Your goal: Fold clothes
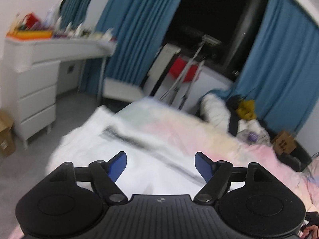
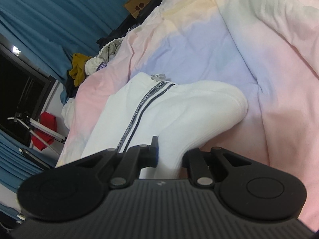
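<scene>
White trousers with a dark lettered side stripe (image 2: 143, 103) lie on a pastel pink bedcover (image 2: 279, 79). My right gripper (image 2: 169, 155) is shut on a white cuffed end of the trousers (image 2: 209, 107), which bulges up between its fingers. In the left wrist view the same white garment (image 1: 139, 155) spreads on the bed, blurred, with its dark stripe (image 1: 127, 137) running across. My left gripper (image 1: 160, 163) is open and empty just above the white cloth, its blue pads (image 1: 117, 166) wide apart.
Blue curtains (image 1: 135, 29) and a dark window are beyond the bed. A white dresser (image 1: 33, 91) stands left. A drying rack with a red item (image 1: 181, 69) is behind. A pile of clothes (image 1: 239, 111) and a brown paper bag (image 1: 283, 143) sit to the right.
</scene>
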Demonstrator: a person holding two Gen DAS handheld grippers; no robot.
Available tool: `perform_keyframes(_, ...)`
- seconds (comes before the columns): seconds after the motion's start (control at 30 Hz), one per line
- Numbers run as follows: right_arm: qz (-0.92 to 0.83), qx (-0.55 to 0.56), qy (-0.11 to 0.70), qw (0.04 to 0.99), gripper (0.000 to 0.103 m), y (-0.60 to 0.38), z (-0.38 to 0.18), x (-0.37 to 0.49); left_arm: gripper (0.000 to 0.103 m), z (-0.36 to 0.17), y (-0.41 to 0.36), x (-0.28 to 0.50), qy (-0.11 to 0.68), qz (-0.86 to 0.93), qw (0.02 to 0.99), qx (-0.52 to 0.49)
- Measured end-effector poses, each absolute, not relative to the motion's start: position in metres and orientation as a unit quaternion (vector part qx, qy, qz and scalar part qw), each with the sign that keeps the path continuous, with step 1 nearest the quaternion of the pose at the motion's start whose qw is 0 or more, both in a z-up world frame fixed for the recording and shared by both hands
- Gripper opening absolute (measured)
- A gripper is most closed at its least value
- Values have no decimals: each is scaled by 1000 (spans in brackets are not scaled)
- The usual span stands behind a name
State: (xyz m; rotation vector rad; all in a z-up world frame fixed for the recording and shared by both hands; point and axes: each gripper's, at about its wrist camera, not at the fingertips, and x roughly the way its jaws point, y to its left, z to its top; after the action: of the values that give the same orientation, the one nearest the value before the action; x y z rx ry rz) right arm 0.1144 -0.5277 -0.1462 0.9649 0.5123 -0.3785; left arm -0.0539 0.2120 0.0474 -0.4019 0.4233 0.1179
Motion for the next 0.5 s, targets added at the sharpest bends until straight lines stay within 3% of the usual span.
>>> perform_keyframes(0.2,-177,451,243,840,12,-528,-145,113,80,44,117,-20,153,23,978,-142)
perform_keyframes(0.5,-179,455,239,839,12,-528,-144,112,81,-18,33,51,250,-18,965,-75)
